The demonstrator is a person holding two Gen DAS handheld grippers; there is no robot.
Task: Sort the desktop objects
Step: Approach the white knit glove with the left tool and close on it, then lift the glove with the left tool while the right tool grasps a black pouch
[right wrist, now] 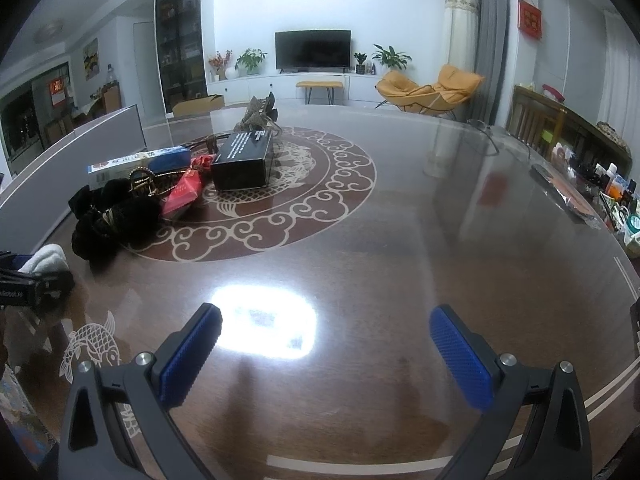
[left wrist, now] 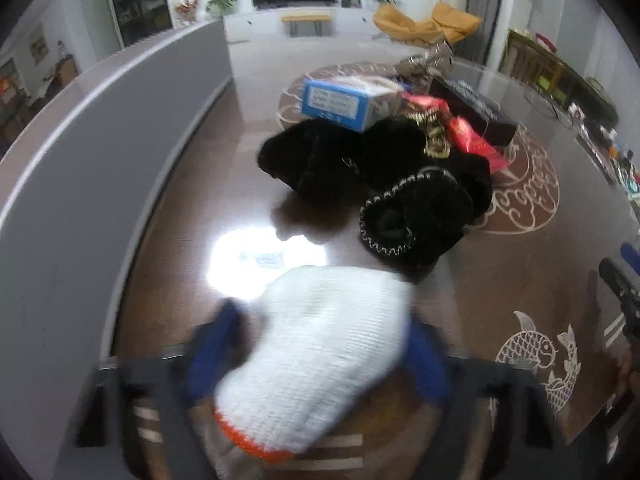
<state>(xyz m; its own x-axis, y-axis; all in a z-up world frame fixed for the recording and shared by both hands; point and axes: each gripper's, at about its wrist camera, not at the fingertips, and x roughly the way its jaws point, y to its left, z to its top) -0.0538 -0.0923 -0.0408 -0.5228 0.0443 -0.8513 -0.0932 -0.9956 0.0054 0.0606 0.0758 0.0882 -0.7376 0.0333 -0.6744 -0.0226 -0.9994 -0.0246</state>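
Left gripper [left wrist: 320,344] has its blue pads clamped on a white knitted glove with an orange cuff [left wrist: 316,360], just above the glossy brown table [left wrist: 500,280]. Right gripper [right wrist: 325,356] hangs wide open, nothing between its pads. Black fuzzy slippers [left wrist: 416,216] sit just beyond the glove.

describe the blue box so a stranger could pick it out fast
On the brown table, find the pile of things at the round fish pattern's left edge. The blue box lies at its back, behind the black slippers: long, blue and white, unlike the black box beside it.
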